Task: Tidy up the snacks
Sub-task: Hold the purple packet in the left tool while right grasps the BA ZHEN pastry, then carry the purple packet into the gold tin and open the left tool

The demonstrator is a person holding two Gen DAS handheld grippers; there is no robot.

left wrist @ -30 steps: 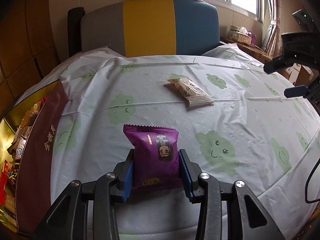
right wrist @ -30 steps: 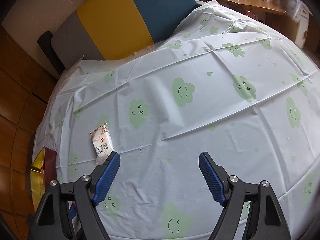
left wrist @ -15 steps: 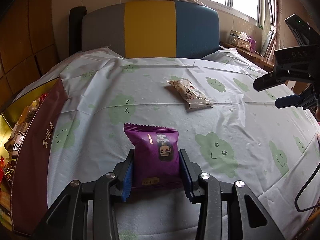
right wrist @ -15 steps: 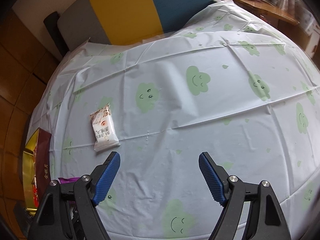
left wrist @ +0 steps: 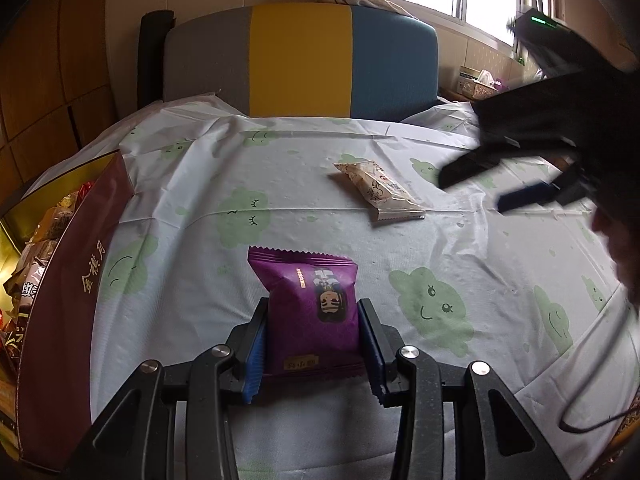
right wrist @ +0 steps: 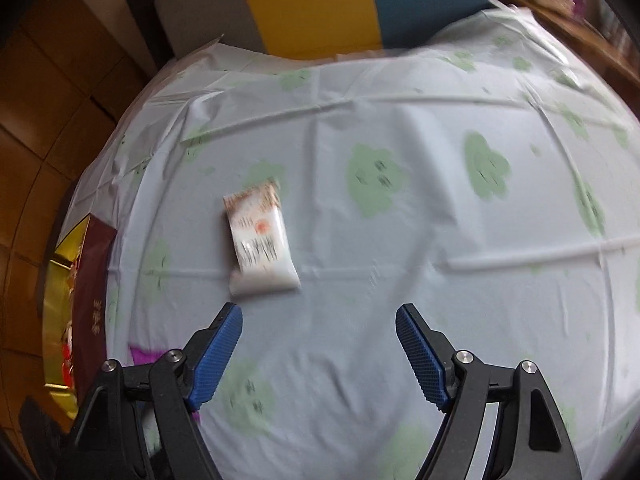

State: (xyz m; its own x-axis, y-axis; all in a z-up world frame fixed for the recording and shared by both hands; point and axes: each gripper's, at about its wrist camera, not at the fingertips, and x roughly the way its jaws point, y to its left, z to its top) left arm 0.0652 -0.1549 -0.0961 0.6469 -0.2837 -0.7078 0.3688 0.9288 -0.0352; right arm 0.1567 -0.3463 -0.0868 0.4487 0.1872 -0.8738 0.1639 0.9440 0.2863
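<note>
My left gripper point(left wrist: 312, 336) is shut on a purple snack packet point(left wrist: 310, 312), both blue pads pressed against its sides just above the tablecloth. A white snack packet point(left wrist: 380, 190) lies flat farther back on the table; in the right wrist view the same white packet point(right wrist: 260, 240) sits just beyond and left of my right gripper point(right wrist: 318, 338), which is open with nothing between its fingers. In the left wrist view my right gripper point(left wrist: 496, 186) hangs blurred at the right, above the table near the white packet. A purple corner point(right wrist: 144, 356) shows behind the right gripper's left finger.
A dark red and gold box point(left wrist: 60, 292) holding several wrapped snacks stands along the table's left edge, also seen as the box point(right wrist: 86, 300) at the left. A grey, yellow and blue chair back point(left wrist: 300, 68) rises behind the table. A cable point(left wrist: 596, 412) trails at the right.
My right gripper has swung left toward the white packet, which now lies nearly in front of its fingers. The left gripper has kept still, holding the purple packet.
</note>
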